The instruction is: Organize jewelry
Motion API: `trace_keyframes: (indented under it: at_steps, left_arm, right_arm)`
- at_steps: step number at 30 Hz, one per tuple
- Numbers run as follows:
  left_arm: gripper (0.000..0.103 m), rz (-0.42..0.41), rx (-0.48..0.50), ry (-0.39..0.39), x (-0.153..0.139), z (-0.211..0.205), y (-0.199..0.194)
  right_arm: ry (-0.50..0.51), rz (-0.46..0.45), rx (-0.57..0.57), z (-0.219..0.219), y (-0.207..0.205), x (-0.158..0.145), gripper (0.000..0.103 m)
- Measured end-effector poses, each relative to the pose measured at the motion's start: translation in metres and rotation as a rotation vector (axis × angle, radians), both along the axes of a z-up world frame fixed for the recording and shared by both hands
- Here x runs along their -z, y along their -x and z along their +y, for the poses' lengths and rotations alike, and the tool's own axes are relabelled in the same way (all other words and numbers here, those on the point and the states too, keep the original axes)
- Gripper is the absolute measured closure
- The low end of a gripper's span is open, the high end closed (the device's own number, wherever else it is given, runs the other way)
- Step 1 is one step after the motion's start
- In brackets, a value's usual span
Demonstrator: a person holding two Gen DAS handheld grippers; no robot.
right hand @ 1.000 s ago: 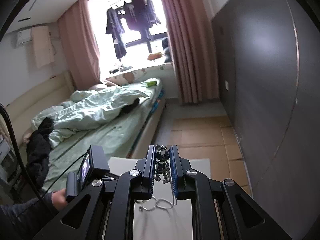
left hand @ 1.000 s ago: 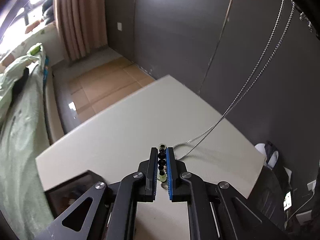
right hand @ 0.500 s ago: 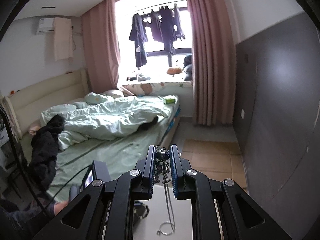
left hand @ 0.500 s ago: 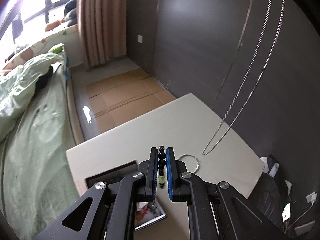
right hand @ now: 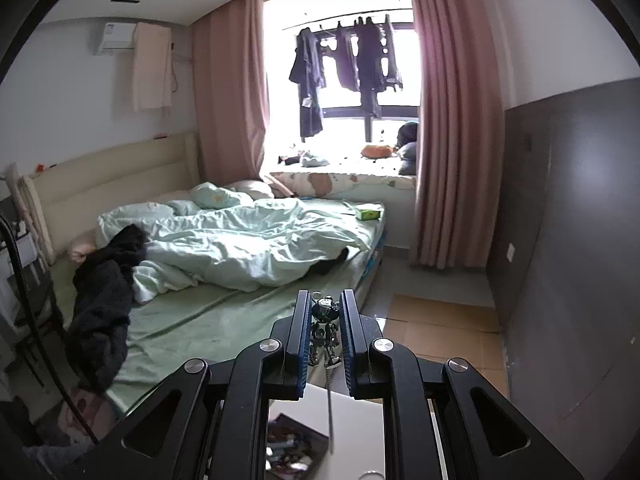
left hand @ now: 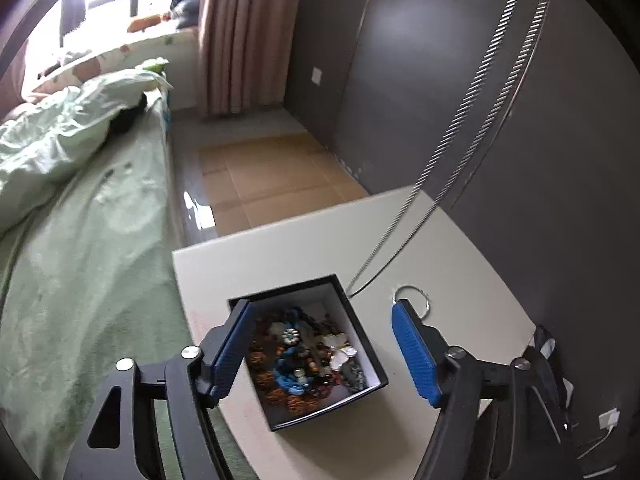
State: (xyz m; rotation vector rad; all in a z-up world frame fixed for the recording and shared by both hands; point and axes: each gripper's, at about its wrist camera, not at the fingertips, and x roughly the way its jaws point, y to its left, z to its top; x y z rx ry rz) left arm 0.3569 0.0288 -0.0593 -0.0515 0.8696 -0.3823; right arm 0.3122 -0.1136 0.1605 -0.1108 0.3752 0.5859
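The left gripper [left hand: 324,344] is wide open and holds nothing. Its two blue fingers [left hand: 416,354] stand far apart above the box [left hand: 360,390]. The box is black outside and white inside, and it sits on the pale counter [left hand: 280,252] — right between the fingers and a bit below them. It is full of jewelry [left hand: 308,356]: blue beads, brown beads, a small flower piece and a white butterfly piece, all in a heap.

A silver chain [left hand: 472,104] hangs down from the top, past the right finger, and its low end comes down just beyond the far corner of the box. A small ring [left hand: 414,298] lies on the counter just past the tip of the right finger.

The right gripper [right hand: 325,326] is up high and nearly closed. Its fingers pinch a little metal charm [right hand: 325,320] — the charm sits between the tips. The chain [right hand: 329,404] drops straight down from the charm toward the counter [right hand: 356,432]. The box [right hand: 292,452] shows far below these fingers, a little to their left.
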Motion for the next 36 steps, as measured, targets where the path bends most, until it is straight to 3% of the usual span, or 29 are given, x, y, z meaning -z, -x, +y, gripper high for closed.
trace_keyframes:
  at_steps: [10, 23, 36]
  left_arm:
    - [0.031, -0.034, -0.041, 0.001, -0.003, 0.033, 0.019]
    - [0.031, -0.033, -0.051, 0.002, 0.002, 0.041, 0.025]
    - [0.031, -0.014, -0.06, -0.006, 0.011, 0.042, 0.022]
  right_arm:
    - [0.034, 0.027, -0.038, 0.042, 0.0, 0.014, 0.088]
    - [0.051, 0.056, -0.028, 0.05, -0.009, 0.03, 0.088]
    - [0.072, 0.323, -0.034, 0.047, -0.052, 0.134, 0.088]
